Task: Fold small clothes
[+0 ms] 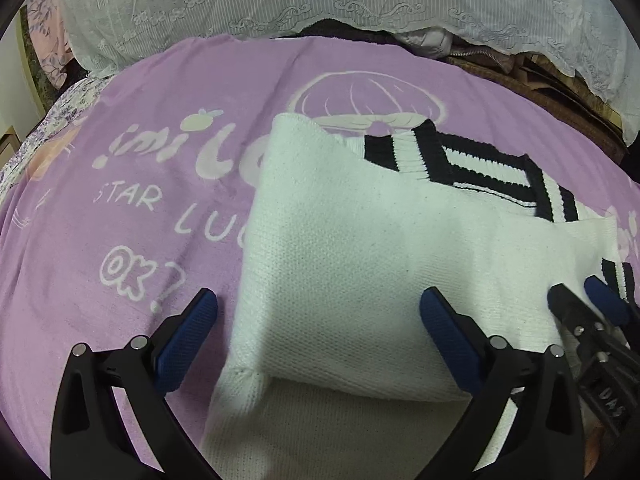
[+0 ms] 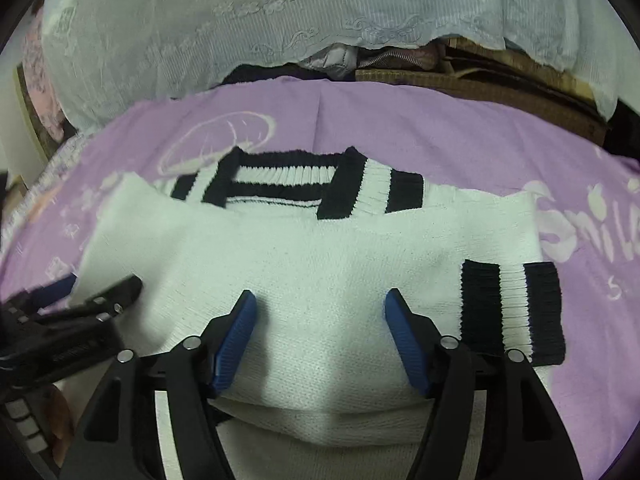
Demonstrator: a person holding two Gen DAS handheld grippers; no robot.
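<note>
I see the white knit sweater (image 1: 360,248) lying on the purple printed blanket (image 1: 160,140) that covers the bed, centre to right of the left wrist view. Its body is folded over, with the black-and-white striped collar (image 1: 472,160) toward the upper right.

1. Left gripper (image 1: 318,334): fingers spread wide and released. The left finger sits over bare blanket at lower left; the right finger lies over the knit at lower centre. Nothing is clamped.
2. Right gripper (image 2: 320,340): fingers apart, lower centre of the right wrist view, straddling a raised ridge of the folded knit. The pads do not appear to press the fabric, so I read it as released.
3. A striped cuff (image 2: 512,308) lies flat at centre right of that view.

Risk assessment:
- The fold edge at lower centre looks loosely set. I judge that withdrawing a finger that drags on the knit could pull the layer open.
- The two grippers sit close together; a sideways move may cause contact.
- The loose knit may snag on the ribbed pads.
</note>
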